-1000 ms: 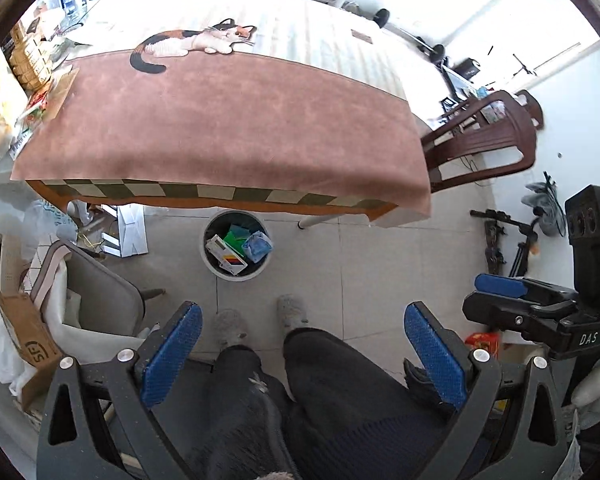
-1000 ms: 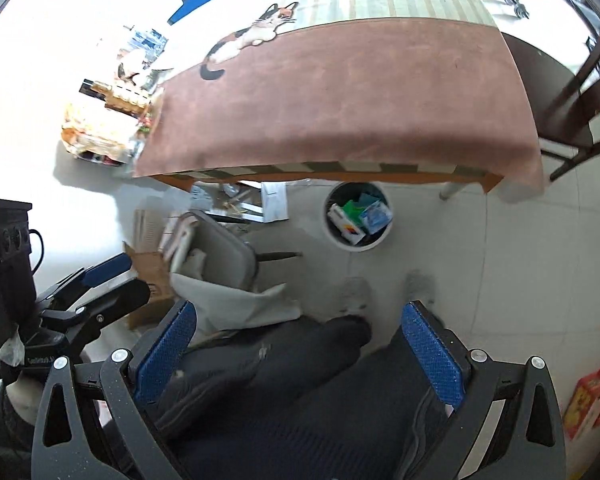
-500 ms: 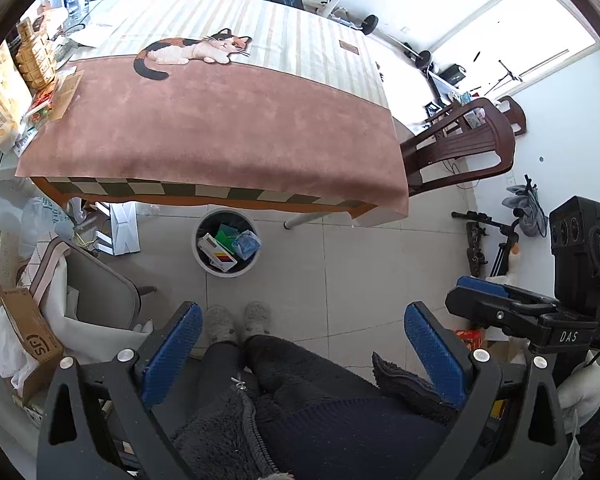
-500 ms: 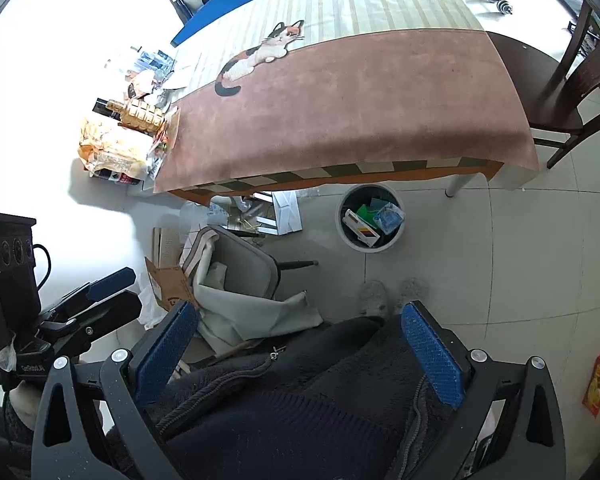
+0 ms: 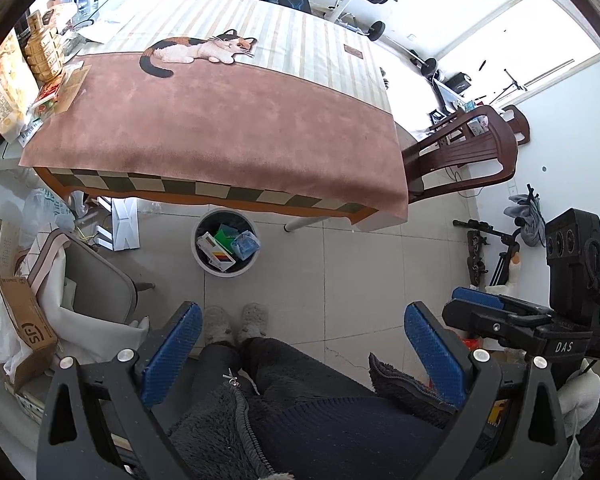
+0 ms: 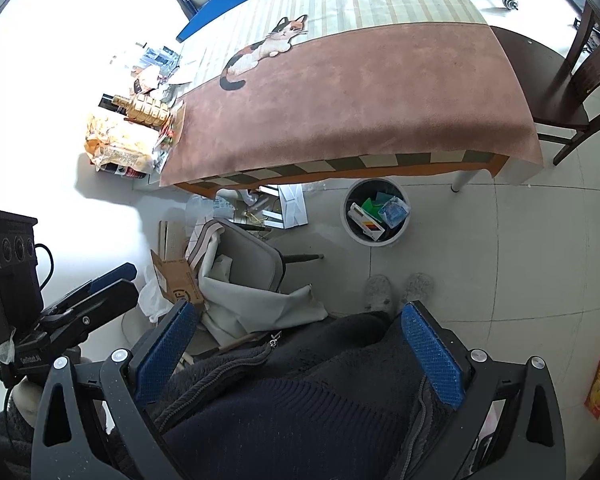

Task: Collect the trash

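Observation:
A round white trash bin (image 5: 225, 269) stands on the tiled floor under the table's near edge, holding a white box, a green piece and a blue wrapper. It also shows in the right wrist view (image 6: 374, 240). My left gripper (image 5: 300, 344) is open and empty, held high above the floor over the person's legs. My right gripper (image 6: 300, 340) is open and empty at a similar height. The right gripper also shows at the right of the left wrist view (image 5: 500, 320). The left gripper shows at the left of the right wrist view (image 6: 88, 300).
A table with a brown and striped cat cloth (image 5: 228, 120) fills the upper part. Snack bags and a gold bottle (image 5: 40, 52) sit at its left end. A wooden chair (image 5: 460, 156) stands right, a grey chair (image 5: 92, 288) and cardboard box (image 5: 24, 320) left.
Both grippers have risen and pulled back from the table, so the bin and table look smaller. Both stay open and empty.

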